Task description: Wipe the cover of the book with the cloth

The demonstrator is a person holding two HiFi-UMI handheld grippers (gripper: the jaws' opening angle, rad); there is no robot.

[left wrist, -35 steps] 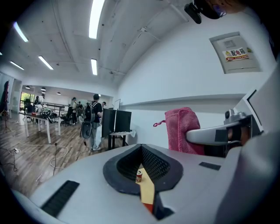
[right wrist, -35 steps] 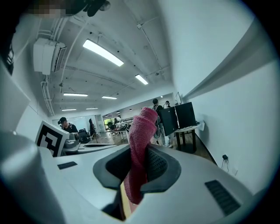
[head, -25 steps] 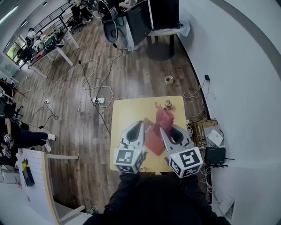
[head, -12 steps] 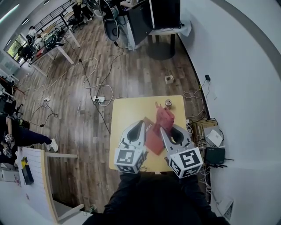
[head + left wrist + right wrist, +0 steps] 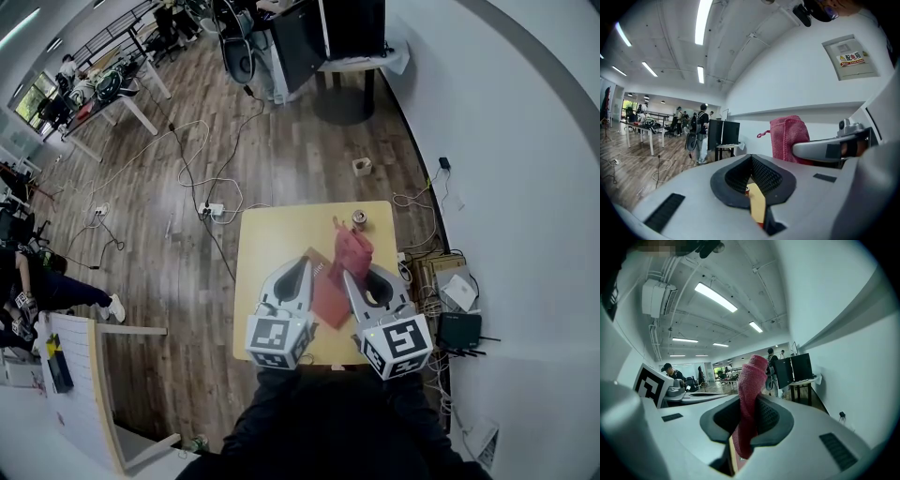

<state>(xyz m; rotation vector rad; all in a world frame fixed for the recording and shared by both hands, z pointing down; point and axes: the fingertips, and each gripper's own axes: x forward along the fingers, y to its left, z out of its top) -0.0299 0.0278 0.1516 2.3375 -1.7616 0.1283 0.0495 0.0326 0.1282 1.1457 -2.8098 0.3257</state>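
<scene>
My own grippers cover much of the book (image 5: pixel 328 298) in the head view. Only its red middle shows between them, lying flat on the yellow counter (image 5: pixel 272 234).

My right gripper (image 5: pixel 348 274) is clamped on the pink cloth (image 5: pixel 352 249), which stands up past the jaws over the book's far right edge. I cannot tell whether the cloth touches the cover.

My left gripper (image 5: pixel 303 262) sits at the book's far left corner. The left gripper view shows what the head view loses: the jaws are together with nothing between them, and only a strip of counter shows below.

A small can (image 5: pixel 358 218) stands beyond the book. The widest bare counter lies left of the book and beyond it.
</scene>
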